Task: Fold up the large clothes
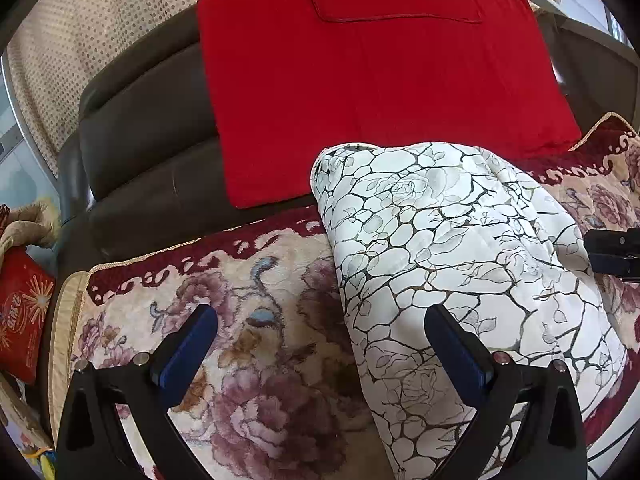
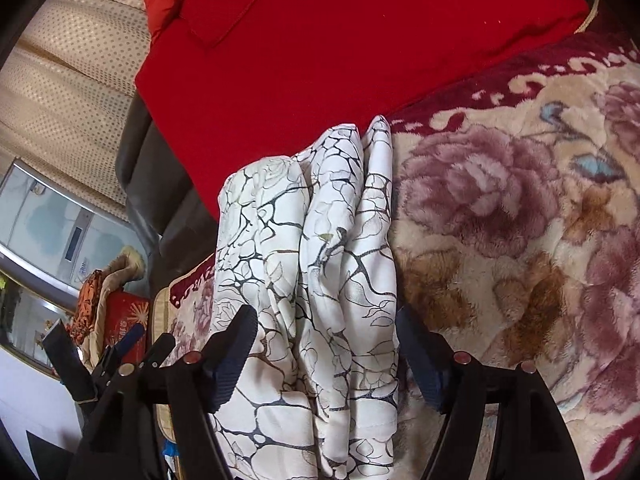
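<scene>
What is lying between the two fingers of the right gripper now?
The folded white garment lies between the fingers of the right gripper, on the floral blanket. The right wrist view shows it; the jaws stand open around it.

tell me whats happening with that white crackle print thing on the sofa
A person with a claw in each hand is folding a white garment with a black crackle-and-rose print, now a thick bundle on the plush floral blanket in front of a red cushion. The right claw is open, straddling the bundle's layered edge. The left claw is open and holds nothing.
</scene>
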`<state>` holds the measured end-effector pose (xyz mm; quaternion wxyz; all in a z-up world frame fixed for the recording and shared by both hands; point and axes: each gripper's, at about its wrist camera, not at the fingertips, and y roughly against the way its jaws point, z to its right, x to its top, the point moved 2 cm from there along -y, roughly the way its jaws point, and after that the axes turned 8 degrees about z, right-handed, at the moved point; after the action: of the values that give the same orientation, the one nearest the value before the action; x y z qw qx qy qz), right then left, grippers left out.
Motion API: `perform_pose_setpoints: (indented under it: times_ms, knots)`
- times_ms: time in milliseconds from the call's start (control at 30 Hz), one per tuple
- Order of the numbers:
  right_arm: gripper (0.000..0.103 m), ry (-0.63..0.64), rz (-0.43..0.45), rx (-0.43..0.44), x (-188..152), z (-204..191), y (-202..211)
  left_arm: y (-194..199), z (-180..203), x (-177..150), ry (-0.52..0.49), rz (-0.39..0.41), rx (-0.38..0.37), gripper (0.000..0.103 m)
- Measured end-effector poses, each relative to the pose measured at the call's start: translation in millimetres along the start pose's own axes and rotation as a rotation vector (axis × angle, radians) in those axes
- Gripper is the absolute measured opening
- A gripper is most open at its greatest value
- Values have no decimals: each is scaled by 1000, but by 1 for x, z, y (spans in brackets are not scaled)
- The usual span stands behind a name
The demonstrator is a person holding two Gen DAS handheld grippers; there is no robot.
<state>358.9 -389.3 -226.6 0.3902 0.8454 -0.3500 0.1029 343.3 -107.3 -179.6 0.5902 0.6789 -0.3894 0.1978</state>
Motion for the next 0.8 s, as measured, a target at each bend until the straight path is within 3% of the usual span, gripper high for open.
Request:
perform_pose_setpoints:
  times_ms: [267, 433, 600, 667, 800]
  knots:
    - [75, -19, -22, 37, 1, 6, -7, -10, 5, 0, -19, -21, -26, 103]
    - [75, 3, -44, 69, 2, 7, -12, -22, 7, -2, -10, -67, -118, 103]
    - [77, -22, -76, 115, 3, 14, -22, -47, 4, -10, 114, -201, -413, 103]
    - [77, -55, -109, 138, 1, 22, -32, -59, -2, -15, 177, -251, -491, 103]
    - [83, -76, -122, 179, -3, 29, -45, -90, -16, -33, 390, -398, -697, 103]
